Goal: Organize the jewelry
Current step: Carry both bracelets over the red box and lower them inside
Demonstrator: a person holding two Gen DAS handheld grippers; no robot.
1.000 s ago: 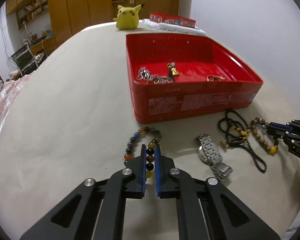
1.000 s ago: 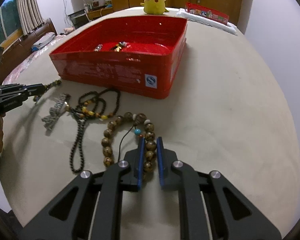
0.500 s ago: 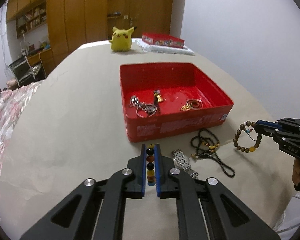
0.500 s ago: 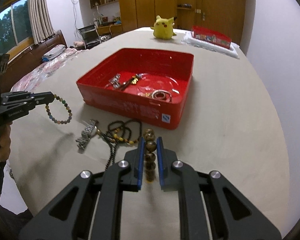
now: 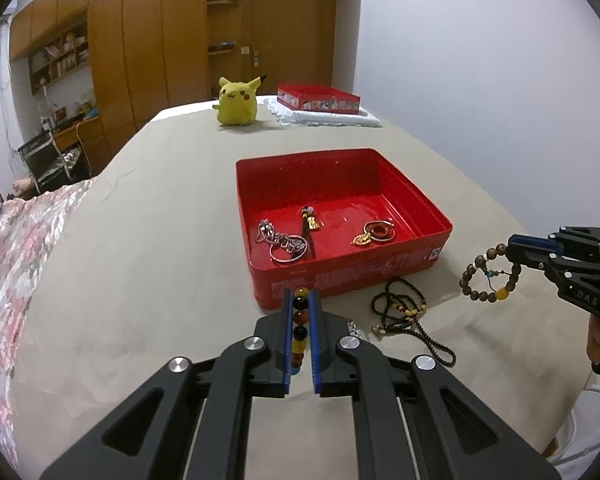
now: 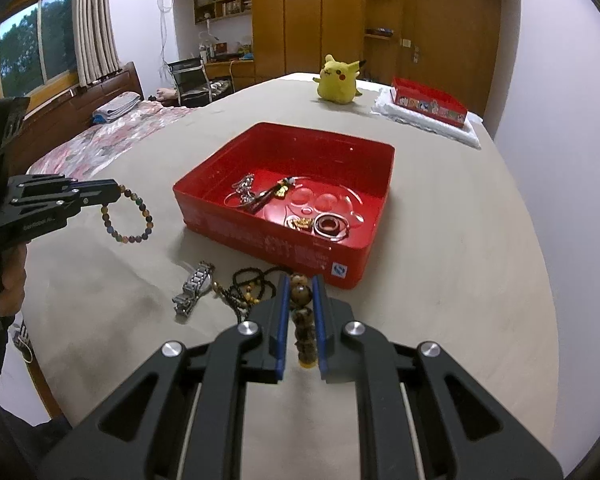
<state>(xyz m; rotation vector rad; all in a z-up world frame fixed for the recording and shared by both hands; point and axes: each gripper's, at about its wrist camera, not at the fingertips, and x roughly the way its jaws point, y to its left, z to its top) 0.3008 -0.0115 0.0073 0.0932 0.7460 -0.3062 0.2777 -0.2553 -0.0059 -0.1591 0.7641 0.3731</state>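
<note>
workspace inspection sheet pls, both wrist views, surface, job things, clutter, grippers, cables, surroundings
surface: beige table, cloth covered.
job's things: red tin holds chains, rings and charms; silver watch and black bead necklace lie on the table in front of it.
clutter: yellow plush; small red box on a white cloth.
grippers: left gripper shut on multicolour bracelet; right gripper shut on brown bead bracelet; both bracelets hang clear of the table.
cables: nothing seen.
surroundings: wooden wardrobes, bed, window.

Tin [image 5: 342, 276] mid-table [image 5: 140, 280]; watch [image 6: 194, 292] and necklace [image 5: 404, 316] before it (near edge); plush toy [image 5: 237, 101] at far edge
</note>
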